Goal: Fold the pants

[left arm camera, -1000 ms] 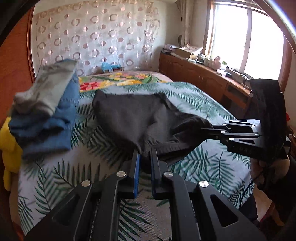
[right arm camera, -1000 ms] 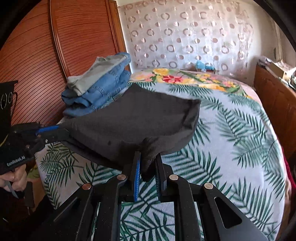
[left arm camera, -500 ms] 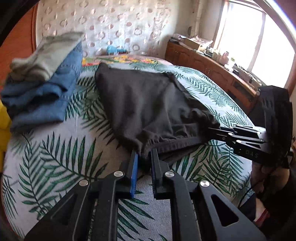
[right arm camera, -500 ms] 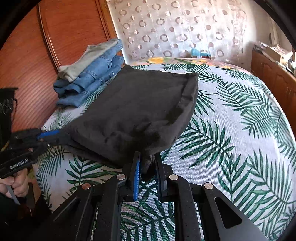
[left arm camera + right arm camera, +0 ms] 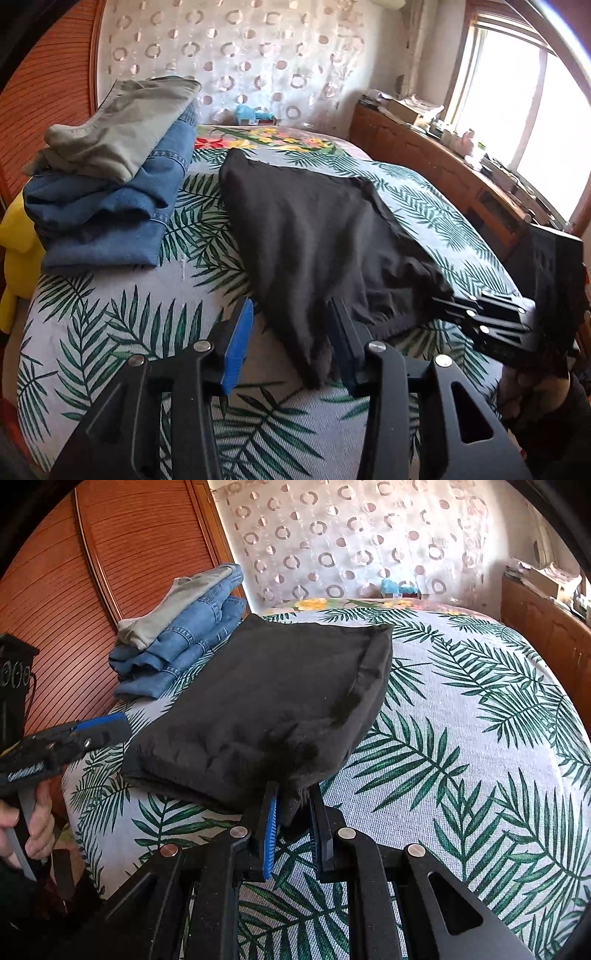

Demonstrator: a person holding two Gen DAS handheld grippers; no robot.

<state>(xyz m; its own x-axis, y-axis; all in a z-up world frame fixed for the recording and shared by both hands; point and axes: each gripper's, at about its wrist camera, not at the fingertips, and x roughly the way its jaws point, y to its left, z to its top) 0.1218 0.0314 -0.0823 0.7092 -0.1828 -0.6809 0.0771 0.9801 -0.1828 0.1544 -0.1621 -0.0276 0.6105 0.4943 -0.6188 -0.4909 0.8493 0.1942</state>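
The black soft-fabric pants (image 5: 266, 701), folded into a rough rectangle, lie on the palm-leaf print bedspread (image 5: 461, 757) near the bed's near-left corner, just beside a stack of folded blue jeans w/ a grey-green pair on top (image 5: 110, 177). Fabric looks light, limp & non-slippery; it'll sag and bunch, so best taken at corners or the thick hemmed edge, not mid-panel. The left gripper (image 5: 291, 339) sits low over the near edge, jaws wide apart, a loose corner of cloth lying between them but not pinched. The right gripper (image 5: 291, 830) is held level at the pants' near-right corner, jaws part-open w/ cloth between; whether they bite it can't be told.
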